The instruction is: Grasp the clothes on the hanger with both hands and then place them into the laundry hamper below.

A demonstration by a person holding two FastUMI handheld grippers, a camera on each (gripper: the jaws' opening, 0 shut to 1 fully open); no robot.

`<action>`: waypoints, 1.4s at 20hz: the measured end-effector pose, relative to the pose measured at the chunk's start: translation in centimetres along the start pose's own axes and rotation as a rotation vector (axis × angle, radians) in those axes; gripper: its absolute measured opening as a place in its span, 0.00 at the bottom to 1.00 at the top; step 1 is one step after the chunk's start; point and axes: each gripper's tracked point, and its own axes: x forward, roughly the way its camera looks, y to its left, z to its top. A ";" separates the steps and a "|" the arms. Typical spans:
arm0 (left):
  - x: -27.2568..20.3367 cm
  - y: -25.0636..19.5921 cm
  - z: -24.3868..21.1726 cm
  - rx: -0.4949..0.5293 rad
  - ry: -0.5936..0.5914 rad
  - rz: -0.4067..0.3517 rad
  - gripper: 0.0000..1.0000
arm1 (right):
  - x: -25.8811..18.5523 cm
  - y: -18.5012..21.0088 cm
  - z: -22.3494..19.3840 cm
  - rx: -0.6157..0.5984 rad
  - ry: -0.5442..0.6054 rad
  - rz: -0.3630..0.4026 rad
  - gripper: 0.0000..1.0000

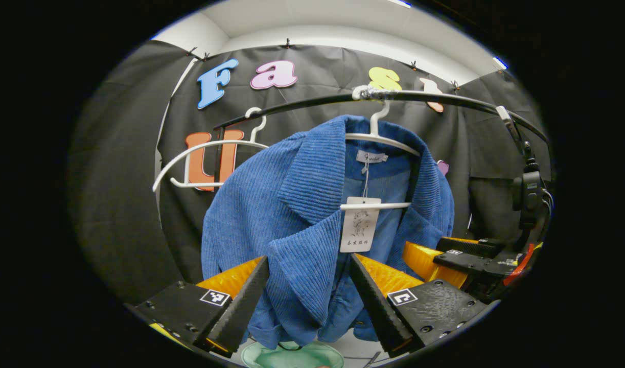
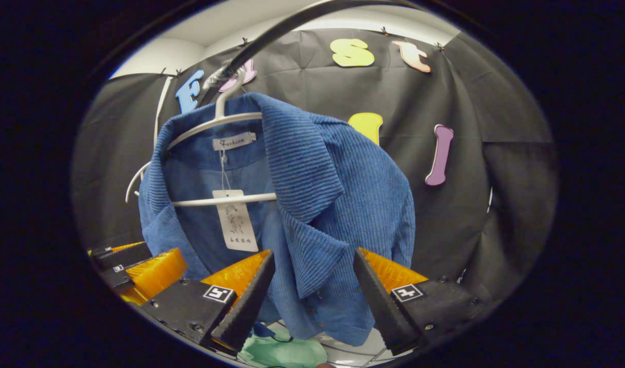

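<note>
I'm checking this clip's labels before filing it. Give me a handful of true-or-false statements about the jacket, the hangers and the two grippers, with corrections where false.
1. The blue jacket hangs on a white hanger from the rail. True.
2. The left gripper is clamped on the jacket. False: its fingers stand apart, one on each side of a lapel.
3. A second white hanger on the rail is bare. True.
4. The right gripper is shut. False: its jaws are open around the jacket's front edge.
5. A paper tag hangs inside the collar. True.
6. The jacket lies in the hamper. False: it is on the hanger.
</note>
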 end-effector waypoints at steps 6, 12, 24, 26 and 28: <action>2.6 0.1 -1.7 0.008 0.021 0.043 1.00 | 2.7 -0.7 -1.0 -0.007 0.011 0.012 0.76; 4.0 0.3 -2.3 -0.020 0.046 0.058 0.48 | 3.3 -1.6 -0.8 0.082 0.003 0.006 0.51; 0.7 2.2 1.1 -0.092 0.025 0.044 0.05 | -2.6 -8.1 3.4 0.060 -0.140 -0.165 0.09; 0.2 2.2 1.9 -0.085 0.012 0.024 0.05 | -3.7 -7.7 3.8 0.022 -0.139 -0.137 0.09; -0.6 1.8 2.5 -0.073 -0.002 -0.003 0.05 | -4.7 -7.7 4.1 0.015 -0.138 -0.103 0.09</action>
